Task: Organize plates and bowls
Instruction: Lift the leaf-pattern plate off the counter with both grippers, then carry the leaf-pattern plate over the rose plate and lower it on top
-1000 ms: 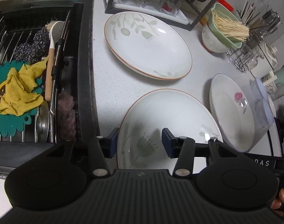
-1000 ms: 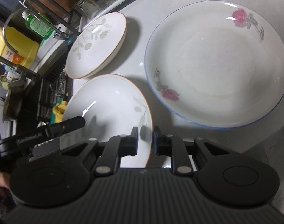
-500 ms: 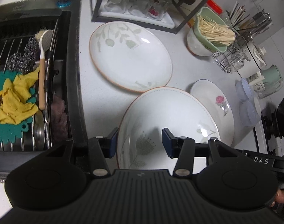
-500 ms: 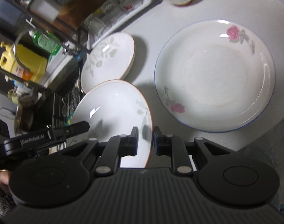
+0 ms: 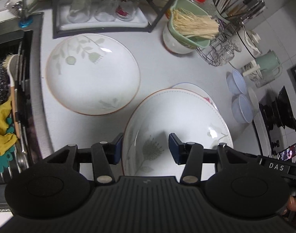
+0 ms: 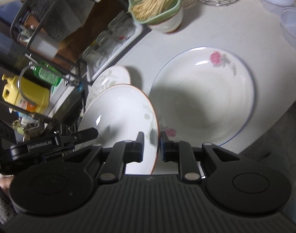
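right claw point(image 6: 151, 145): clamped on rim of brown-rimmed leaf plate point(image 6: 120, 124), held above tabletop point(image 5: 157, 71) | left claw point(image 5: 145, 148): fingers apart, astride that plate's opposite edge, contact unclear | rose plate point(image 6: 204, 97): whole only in right view; left view shows just a sliver past held plate

The left wrist view is looking steeply down along its fingers point(image 5: 174, 148) at the worktop point(image 5: 157, 71), close above it. The right wrist view is looking down from the opposite side, rolled sideways. Both are sharing the leaf-patterned plate point(image 5: 179, 124) point(image 6: 120, 116) between the fingers point(image 6: 140, 145), and the rose plate point(image 6: 204, 97) beyond.
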Demonstrator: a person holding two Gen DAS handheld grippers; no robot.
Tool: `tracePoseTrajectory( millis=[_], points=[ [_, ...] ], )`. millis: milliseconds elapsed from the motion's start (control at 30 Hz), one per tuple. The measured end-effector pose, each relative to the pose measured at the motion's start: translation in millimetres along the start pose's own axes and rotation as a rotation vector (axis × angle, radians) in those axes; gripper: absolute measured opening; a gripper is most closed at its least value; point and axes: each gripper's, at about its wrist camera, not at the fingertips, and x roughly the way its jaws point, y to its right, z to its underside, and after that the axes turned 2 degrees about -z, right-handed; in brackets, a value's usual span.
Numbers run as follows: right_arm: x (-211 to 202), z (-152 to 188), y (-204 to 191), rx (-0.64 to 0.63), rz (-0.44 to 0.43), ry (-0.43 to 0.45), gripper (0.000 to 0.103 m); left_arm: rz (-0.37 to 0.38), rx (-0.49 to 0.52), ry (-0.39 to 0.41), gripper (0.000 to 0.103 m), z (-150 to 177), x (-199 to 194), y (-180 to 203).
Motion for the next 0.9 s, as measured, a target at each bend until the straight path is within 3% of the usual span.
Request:
tracePoseTrajectory(
  millis=[333, 733, 900],
  points=[
    [-0.2, -39.3, 49.4, 0.043, 0.026, -0.010, 0.020, -0.036, 0.002, -0.044, 0.054, -16.4, 50.1, 46.2],
    [25.1, -79.9, 94.0, 0.008, 0.027, -0.092, 0.020, -0.176, 0.012, -0.063, 0.054, -32.6, 103.7, 88.7],
    [41.7, -91.6, 116.9, 0.022, -0.015, -0.150, 0.020, -0.236, 0.008, -0.056, 0.054, -36.9, 120.2, 99.3]
  ],
)
